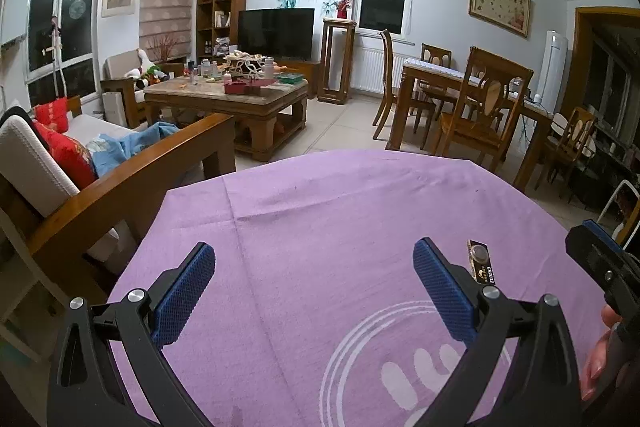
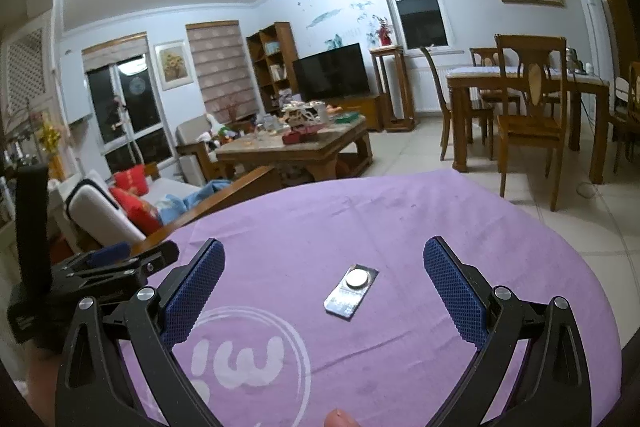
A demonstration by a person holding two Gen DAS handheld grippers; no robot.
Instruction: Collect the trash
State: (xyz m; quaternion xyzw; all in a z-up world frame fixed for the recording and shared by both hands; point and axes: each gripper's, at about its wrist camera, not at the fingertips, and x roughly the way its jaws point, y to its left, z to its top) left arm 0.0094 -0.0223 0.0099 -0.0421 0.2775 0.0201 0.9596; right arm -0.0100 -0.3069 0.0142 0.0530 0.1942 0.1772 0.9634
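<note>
A small coin-battery blister pack (image 2: pixel 351 292), a silver cell on a dark card, lies flat on the purple tablecloth (image 2: pixel 400 227). My right gripper (image 2: pixel 324 259) is open, its blue-padded fingers spread either side of the pack, which sits a little ahead between them. In the left wrist view the same pack (image 1: pixel 481 262) lies just right of the right finger, outside the span. My left gripper (image 1: pixel 314 263) is open over bare cloth (image 1: pixel 320 211), holding nothing. Each gripper shows at the edge of the other's view.
A wooden sofa with red cushions (image 1: pixel 72 155) stands left of the table. Beyond are a cluttered coffee table (image 1: pixel 228 95), a TV (image 1: pixel 276 31), and a dining table with chairs (image 1: pixel 472 99). A person's hand (image 1: pixel 600 355) shows at the right edge.
</note>
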